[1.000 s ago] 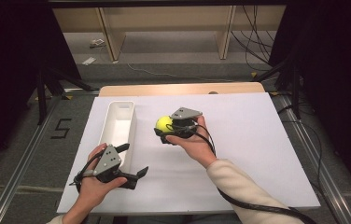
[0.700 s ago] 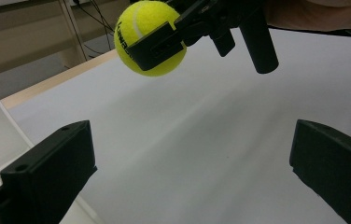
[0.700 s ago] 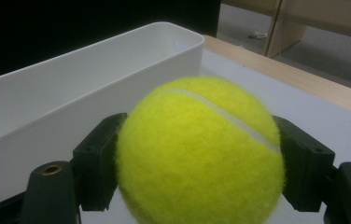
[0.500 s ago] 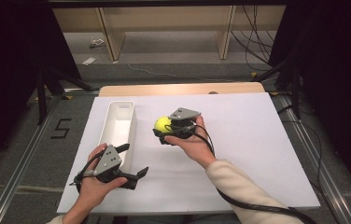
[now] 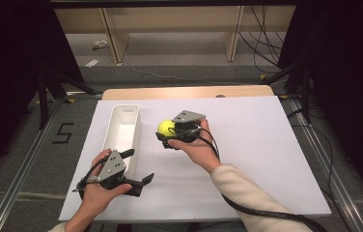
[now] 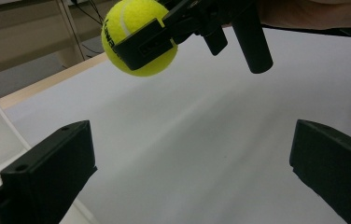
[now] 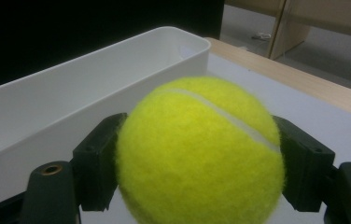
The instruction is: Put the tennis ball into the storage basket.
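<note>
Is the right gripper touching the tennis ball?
Touching. In the right gripper view, the right gripper has a black jaw pressed against each side of the tennis ball, with no gap visible.

White board over most of table, bare across rt half. Strip of wooden tabletop exposed along far edge, also seen in rt gripper view. Grey floor w/ black "5" mark left of table, metal rail running alongside. Wooden shelf frame at back, loose cables hanging nr its rt post. Paper scrap on floor beyond. Black stand legs far left; dark curtain on rt.
</note>
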A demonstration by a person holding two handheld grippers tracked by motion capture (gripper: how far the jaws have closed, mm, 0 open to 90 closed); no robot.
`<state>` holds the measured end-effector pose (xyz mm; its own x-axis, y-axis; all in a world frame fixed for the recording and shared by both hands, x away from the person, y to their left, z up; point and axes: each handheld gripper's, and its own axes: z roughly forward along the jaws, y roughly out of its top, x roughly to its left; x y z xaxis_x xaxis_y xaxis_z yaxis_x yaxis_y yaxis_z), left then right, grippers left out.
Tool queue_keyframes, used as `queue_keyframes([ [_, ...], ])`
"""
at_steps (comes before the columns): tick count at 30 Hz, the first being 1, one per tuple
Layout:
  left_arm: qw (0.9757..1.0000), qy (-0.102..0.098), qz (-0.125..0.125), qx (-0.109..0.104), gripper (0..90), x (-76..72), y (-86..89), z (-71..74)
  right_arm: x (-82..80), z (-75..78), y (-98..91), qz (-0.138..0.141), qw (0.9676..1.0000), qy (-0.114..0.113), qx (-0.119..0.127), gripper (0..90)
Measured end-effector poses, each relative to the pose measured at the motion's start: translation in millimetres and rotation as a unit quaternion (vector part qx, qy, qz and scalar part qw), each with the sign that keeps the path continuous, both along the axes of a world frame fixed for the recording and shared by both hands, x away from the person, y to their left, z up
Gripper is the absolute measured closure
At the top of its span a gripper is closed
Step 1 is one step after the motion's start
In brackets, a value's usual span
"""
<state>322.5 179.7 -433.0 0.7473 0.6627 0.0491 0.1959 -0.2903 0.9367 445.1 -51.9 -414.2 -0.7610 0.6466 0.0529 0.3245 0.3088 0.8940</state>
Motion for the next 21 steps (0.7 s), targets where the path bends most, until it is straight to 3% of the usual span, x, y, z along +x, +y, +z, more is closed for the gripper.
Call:
queue_keyframes([
  [21, 1.0, 0.001, -0.004, 0.002, 0.0, -0.4, -1.2, -0.3, 5.8, 3.9, 9.6, 0.005, 1.0, 0.001, -0.004, 26.9],
])
